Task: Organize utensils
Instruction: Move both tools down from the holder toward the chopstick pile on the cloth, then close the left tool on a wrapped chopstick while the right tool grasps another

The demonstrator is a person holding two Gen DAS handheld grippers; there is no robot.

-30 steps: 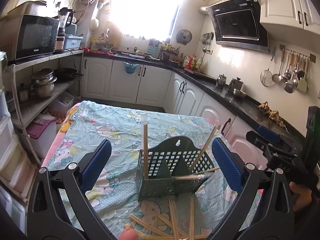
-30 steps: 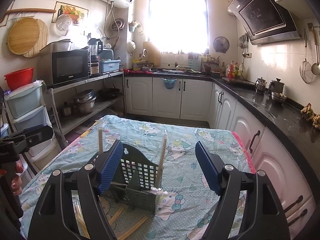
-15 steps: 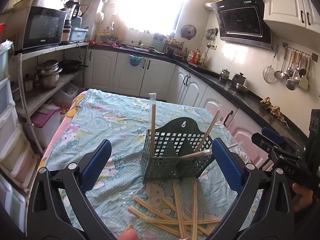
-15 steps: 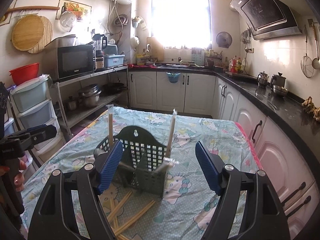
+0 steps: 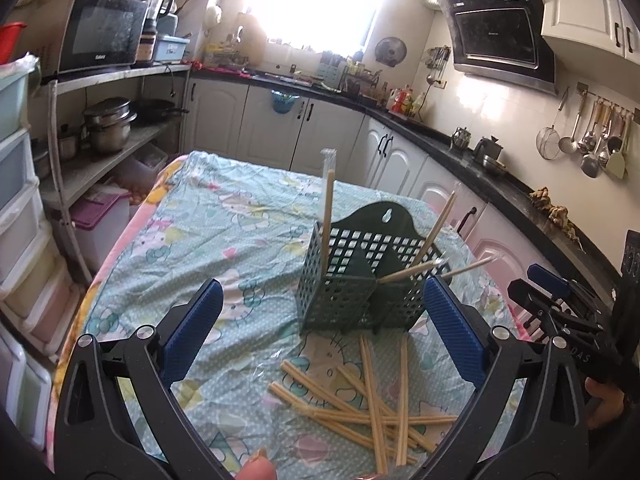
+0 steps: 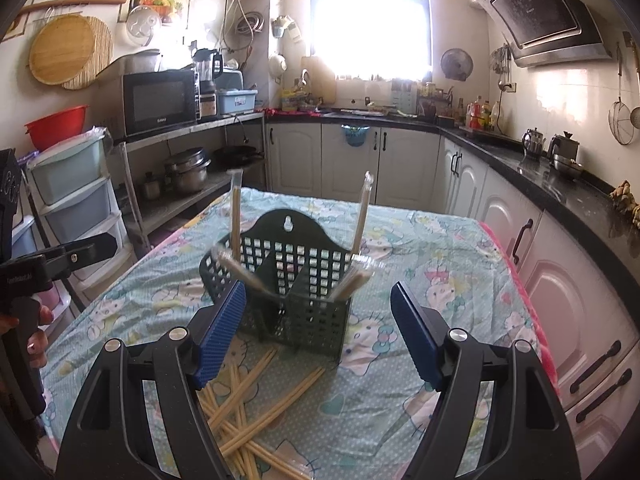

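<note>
Left gripper: jaws spread wide, nothing between the blue pads, hovering above the table, holder just ahead.
Right gripper: jaws also wide apart, empty, aimed down at the holder from the other side.
Utensil holder: dark green mesh basket, standing upright on the cartoon-print tablecloth, divided inside.
Chopsticks in holder: wrapped pairs poking out, one near upright at the left corner, others leaning out to the right.
Loose chopsticks: scattered heap of bare wooden sticks, crossing each other on the cloth just in front of the holder, between the two grippers.
Hands: a fingertip at the bottom edge of the left view.
</note>
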